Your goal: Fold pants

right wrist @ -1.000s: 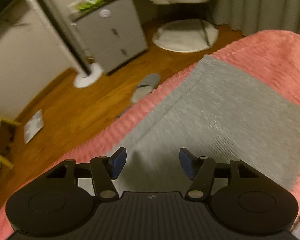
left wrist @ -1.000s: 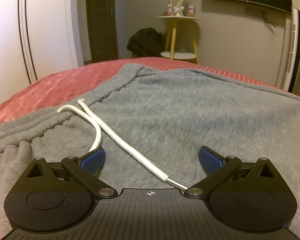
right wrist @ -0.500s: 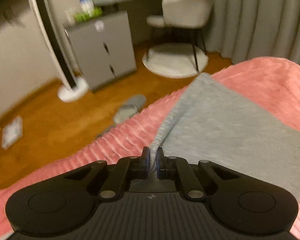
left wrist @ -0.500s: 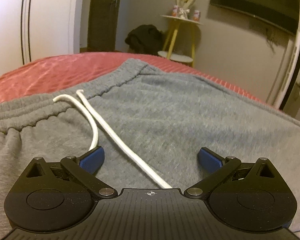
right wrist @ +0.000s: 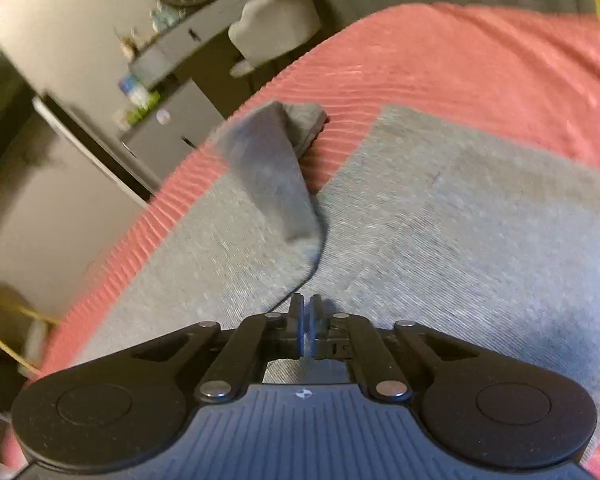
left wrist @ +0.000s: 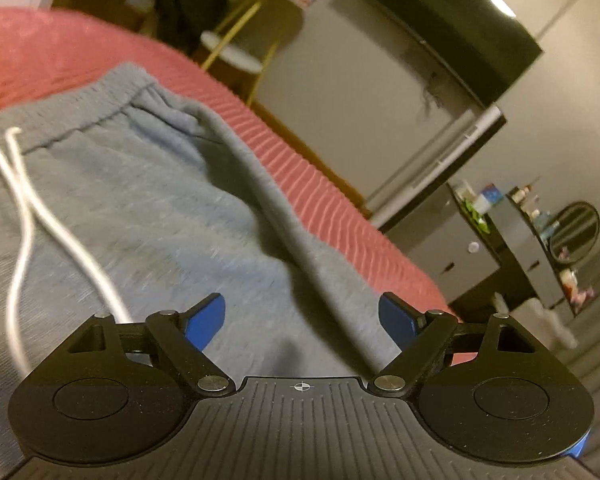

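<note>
Grey sweatpants (left wrist: 140, 200) lie on a red bedspread (left wrist: 40, 52), with the elastic waistband (left wrist: 100, 100) at the upper left and a white drawstring (left wrist: 56, 232) trailing toward me. My left gripper (left wrist: 302, 308) hovers low over the hip area, its jaws wide and closing. A raised ridge of cloth (left wrist: 284, 216) runs between the blue fingers, and the pads do not press on it. My right gripper (right wrist: 306, 312) is shut on the edge of a pant leg. A lifted strip of that leg (right wrist: 268, 168) stretches away from the fingertips over the flat grey cloth (right wrist: 460, 220).
The bed's edge runs diagonally across the left wrist view. Beyond it are a wall TV (left wrist: 440, 28), a yellow-legged side table (left wrist: 232, 52), a grey dresser (left wrist: 480, 248) and a round mirror (left wrist: 574, 232). A padded chair (right wrist: 276, 28) stands past the bedspread (right wrist: 460, 48).
My right gripper shut on the pant leg's edge and swept it across over the other cloth. My left gripper rolled and swung right, and its jaws narrowed a little.
</note>
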`<state>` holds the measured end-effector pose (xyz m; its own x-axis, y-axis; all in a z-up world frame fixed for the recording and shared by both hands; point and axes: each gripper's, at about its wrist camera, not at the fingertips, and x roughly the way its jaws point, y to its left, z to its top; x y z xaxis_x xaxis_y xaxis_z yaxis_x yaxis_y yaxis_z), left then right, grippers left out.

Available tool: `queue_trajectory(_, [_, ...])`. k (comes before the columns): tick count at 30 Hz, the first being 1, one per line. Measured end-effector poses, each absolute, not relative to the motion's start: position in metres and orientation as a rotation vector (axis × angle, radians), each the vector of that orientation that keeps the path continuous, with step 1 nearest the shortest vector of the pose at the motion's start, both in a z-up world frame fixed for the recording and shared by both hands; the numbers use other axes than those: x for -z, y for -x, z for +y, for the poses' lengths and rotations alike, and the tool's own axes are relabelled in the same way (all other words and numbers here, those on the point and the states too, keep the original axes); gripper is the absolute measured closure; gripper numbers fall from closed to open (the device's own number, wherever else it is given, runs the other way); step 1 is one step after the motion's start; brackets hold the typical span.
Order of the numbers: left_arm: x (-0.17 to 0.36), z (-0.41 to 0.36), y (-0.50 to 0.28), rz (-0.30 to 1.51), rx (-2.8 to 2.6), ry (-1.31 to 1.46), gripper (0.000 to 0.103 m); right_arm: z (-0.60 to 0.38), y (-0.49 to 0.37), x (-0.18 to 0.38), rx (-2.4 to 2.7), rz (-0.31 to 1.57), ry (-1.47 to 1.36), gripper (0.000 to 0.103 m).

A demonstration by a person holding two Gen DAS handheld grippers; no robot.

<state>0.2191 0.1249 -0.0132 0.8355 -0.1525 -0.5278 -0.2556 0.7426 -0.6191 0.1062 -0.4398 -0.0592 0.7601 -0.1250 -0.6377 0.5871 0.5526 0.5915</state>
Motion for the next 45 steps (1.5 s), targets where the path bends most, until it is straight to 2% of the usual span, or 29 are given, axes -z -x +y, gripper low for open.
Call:
queue_trajectory(2, [0.014,0.130,-0.248,0.649,-0.032,0.781,0.017,-0.445,-0.109,0.060,0.399,0.562,-0.937,0.088])
queue_trajectory(3, [0.017,0.132,-0.262,0.684,-0.032,0.804,0.022,-0.447,-0.112,0.062,0.364,0.560,-0.956,0.080])
queue_trajectory(5, [0.022,0.132,-0.288,0.733,-0.028,0.804,0.022,-0.448,-0.116,0.068,0.340,0.587,-1.001,0.073])
queue_trajectory(9, [0.038,0.128,-0.326,0.826,-0.066,0.789,0.023,-0.463,-0.130,0.083,0.328,0.565,-1.105,0.073])
queue_trajectory(11, [0.038,0.125,-0.334,0.811,-0.079,0.787,0.029,-0.469,-0.134,0.088,0.323,0.540,-1.174,0.074])
queue_trajectory(12, [0.036,0.123,-0.336,0.810,-0.077,0.793,0.044,-0.470,-0.138,0.090,0.326,0.536,-1.183,0.076])
queue_trajectory(13, [0.036,0.122,-0.340,0.818,-0.080,0.797,0.068,-0.468,-0.138,0.089,0.335,0.527,-1.190,0.083])
queue_trajectory(14, [0.035,0.122,-0.342,0.823,-0.080,0.806,0.077,-0.470,-0.142,0.088,0.339,0.525,-1.182,0.086])
queue_trajectory(15, [0.035,0.122,-0.344,0.830,-0.068,0.818,0.094,-0.471,-0.146,0.087,0.345,0.529,-1.166,0.094])
queue_trajectory(16, [0.033,0.124,-0.343,0.834,-0.067,0.835,0.095,-0.470,-0.148,0.084,0.350,0.534,-1.152,0.097])
queue_trajectory(20, [-0.014,0.128,-0.308,0.727,-0.026,0.798,0.096,-0.468,-0.146,0.045,0.341,0.514,-1.054,0.098])
queue_trajectory(23, [-0.055,0.135,-0.246,0.636,0.068,0.800,0.096,-0.474,-0.115,0.001,0.300,0.400,-1.045,0.099])
queue_trajectory(26, [-0.067,0.135,-0.166,0.605,0.120,0.812,0.096,-0.481,-0.063,-0.030,0.260,0.327,-1.015,0.099])
queue_trajectory(30, [-0.031,0.120,-0.092,0.709,0.042,0.808,0.096,-0.482,0.004,-0.027,0.309,0.352,-0.987,0.099])
queue_trajectory(35, [0.028,0.123,-0.076,0.846,-0.146,0.848,0.093,-0.487,0.042,0.043,0.478,0.558,-1.029,0.098])
queue_trajectory(36, [0.028,0.125,-0.076,0.834,-0.182,0.846,0.082,-0.486,0.042,0.053,0.492,0.594,-1.034,0.098])
queue_trajectory(37, [0.026,0.129,-0.078,0.799,-0.204,0.835,0.063,-0.485,0.038,0.059,0.488,0.606,-1.046,0.097])
queue_trajectory(39, [0.023,0.136,-0.084,0.773,-0.283,0.798,0.048,-0.484,0.040,0.064,0.470,0.576,-1.087,0.094])
queue_trajectory(40, [0.023,0.140,-0.089,0.756,-0.300,0.791,0.044,-0.483,0.039,0.064,0.463,0.565,-1.095,0.091])
queue_trajectory(41, [0.027,0.144,-0.094,0.742,-0.338,0.794,0.044,-0.482,0.037,0.064,0.450,0.564,-1.103,0.089])
queue_trajectory(43, [0.035,0.152,-0.100,0.745,-0.367,0.844,0.057,-0.482,0.031,0.064,0.425,0.558,-1.124,0.087])
queue_trajectory(44, [0.039,0.156,-0.103,0.753,-0.380,0.869,0.065,-0.482,0.027,0.064,0.416,0.563,-1.130,0.087])
queue_trajectory(45, [0.040,0.158,-0.102,0.751,-0.394,0.886,0.084,-0.482,0.022,0.063,0.413,0.562,-1.127,0.088])
